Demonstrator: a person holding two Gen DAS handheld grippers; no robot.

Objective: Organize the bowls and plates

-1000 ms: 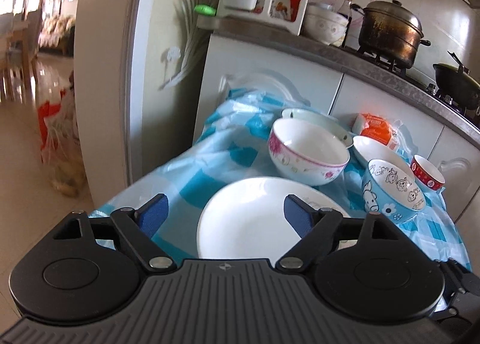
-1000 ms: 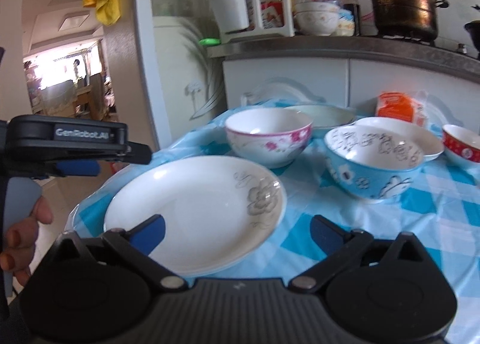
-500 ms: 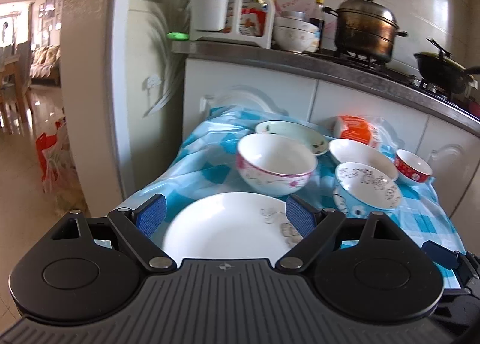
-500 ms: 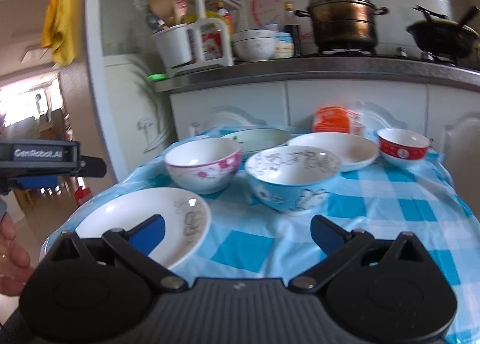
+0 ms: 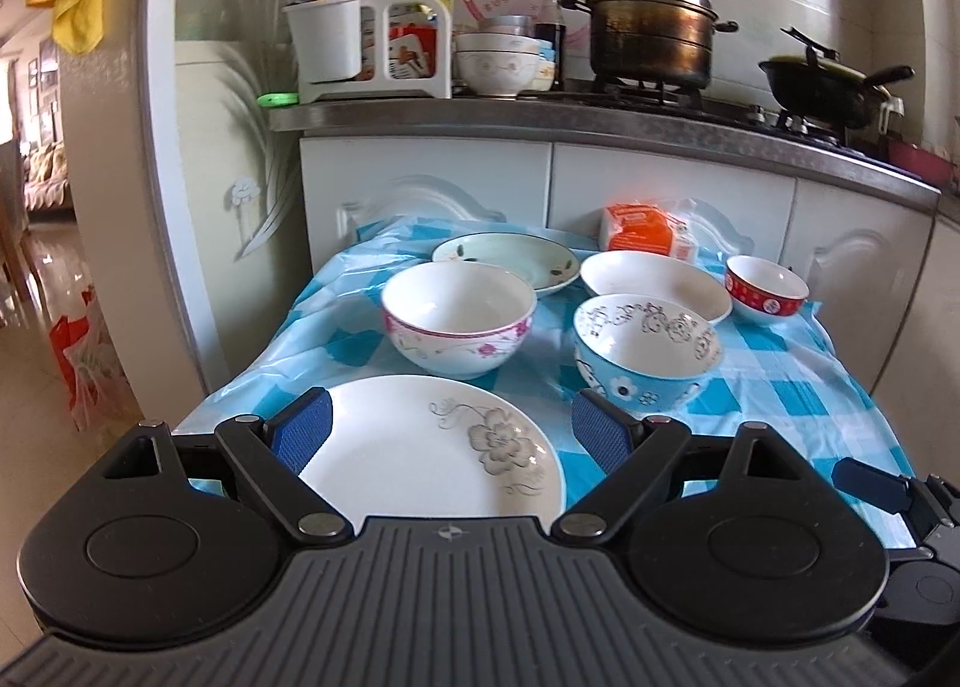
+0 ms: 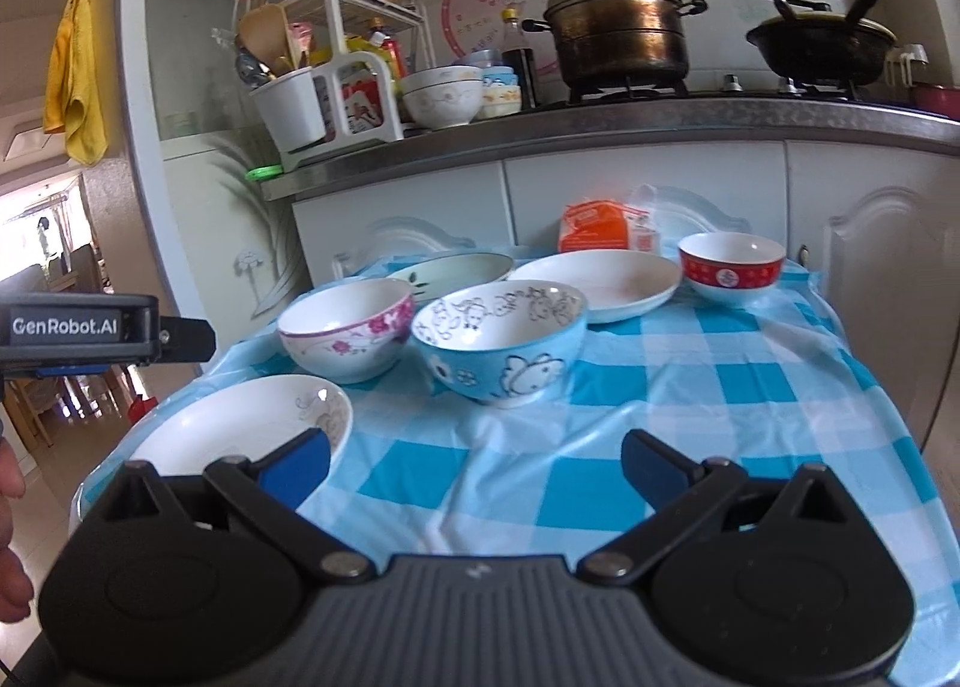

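Judging by how the crockery lies, the sorting has not begun: every plate and bowl sits on its own on the bench [image 6: 690, 387], spread over the blue-checked cloth with nothing stacked.

Both sets of tongs hang at the near edge. The left tongs [image 5: 450, 435] are spread wide and empty, their blue pads either side of the flowered plate [image 5: 432, 447], above it rather than gripping it. The right tongs [image 6: 474, 459] are likewise wide apart and hold nothing, over bare cloth just right of that same plate.

Behind the flowered plate stands the pink-flowered bowl [image 5: 459, 315], and beside it, close or perhaps touching, the blue cartoon bowl [image 5: 645, 351]. Further back lie a pale green plate [image 5: 504, 261] and a plain white plate [image 5: 654, 282], with a small red bowl [image 5: 765, 288] at the far right. An orange packet [image 5: 639, 228] rests behind them against the cupboards.

All three bowls look empty, and the plates appear clean.

What is left, as I judge it, is the whole job: gather the three plates into one pile and nest the bowls, probably largest at the bottom. The flowered plate seems the likely first pick.
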